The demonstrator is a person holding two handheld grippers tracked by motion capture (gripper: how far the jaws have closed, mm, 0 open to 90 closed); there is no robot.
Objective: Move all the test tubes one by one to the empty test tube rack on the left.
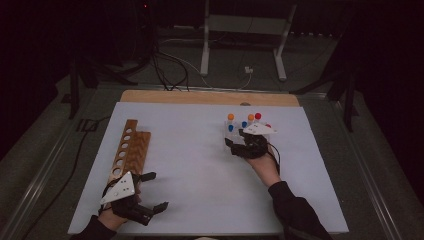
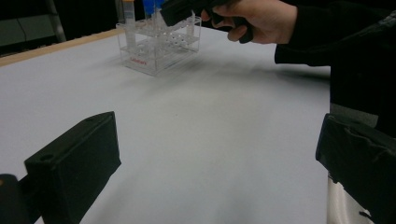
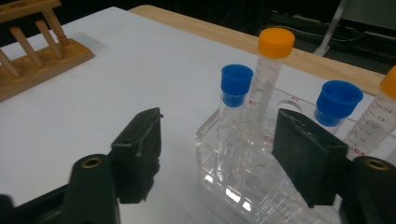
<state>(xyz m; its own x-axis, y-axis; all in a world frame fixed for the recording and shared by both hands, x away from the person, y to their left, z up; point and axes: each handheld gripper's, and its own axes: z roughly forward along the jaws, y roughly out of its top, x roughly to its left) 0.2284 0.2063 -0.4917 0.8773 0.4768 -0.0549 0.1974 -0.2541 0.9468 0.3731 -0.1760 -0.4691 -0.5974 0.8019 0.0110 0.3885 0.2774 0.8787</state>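
Note:
A clear plastic tube rack [image 1: 226,132] [image 2: 159,56] [image 3: 233,182] stands at the back right of the white mat and holds several capped tubes. My right gripper [image 1: 234,140] [image 3: 219,140] is at its near corner with its jaws apart. A blue-capped tube [image 3: 236,88] and the rack's corner lie between the jaws, and the pads do not press on either. Behind it rises an orange-capped tube [image 3: 276,46] [image 1: 230,117]. My left gripper [image 1: 159,190] [image 2: 217,135] rests open at the front left with nothing between its fingers.
A wooden peg rack [image 1: 131,147] [image 3: 32,56] lies along the mat's left side, just beyond my left gripper. More tubes stand in the clear rack: another blue cap [image 3: 338,100], an orange one [image 1: 250,117] and a red one [image 1: 258,116]. The table's wooden edge [image 1: 210,96] runs behind the mat.

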